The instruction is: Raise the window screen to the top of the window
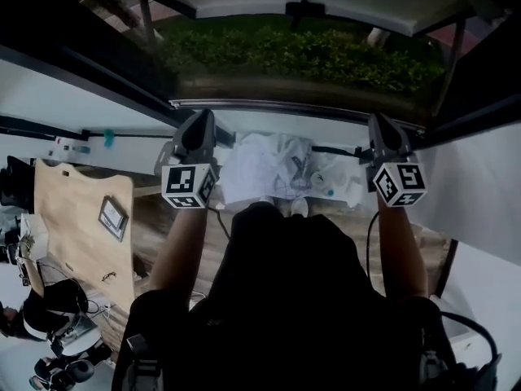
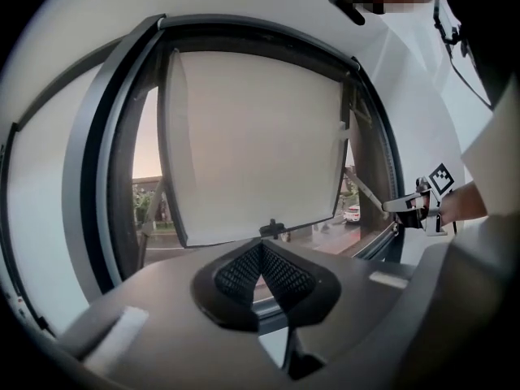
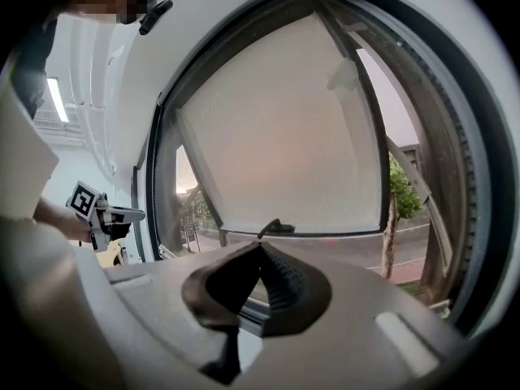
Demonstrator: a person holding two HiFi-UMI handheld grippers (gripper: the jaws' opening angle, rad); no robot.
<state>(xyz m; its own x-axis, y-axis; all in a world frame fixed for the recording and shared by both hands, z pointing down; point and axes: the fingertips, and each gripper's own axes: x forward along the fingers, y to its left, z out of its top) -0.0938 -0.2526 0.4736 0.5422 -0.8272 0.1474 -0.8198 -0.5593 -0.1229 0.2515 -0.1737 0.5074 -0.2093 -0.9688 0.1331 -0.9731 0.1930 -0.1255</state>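
The window screen (image 2: 252,136) is a pale sheet over the upper part of the window, and its lower edge hangs above the sill. A small black handle (image 2: 272,228) sits at the middle of that edge; it also shows in the right gripper view as the handle (image 3: 276,227) and in the head view as the handle (image 1: 304,8). My left gripper (image 2: 262,246) is shut and empty, pointing at the window below the handle. My right gripper (image 3: 260,249) is likewise shut on nothing. Both reach level toward the sill, the left gripper (image 1: 199,120) and right gripper (image 1: 381,123) far apart.
The dark window frame (image 1: 293,107) runs across ahead, with a green hedge (image 1: 293,55) outside. Crumpled white sheeting (image 1: 285,173) lies below the sill between my arms. A tan board (image 1: 81,218) and loose gear stand at the left.
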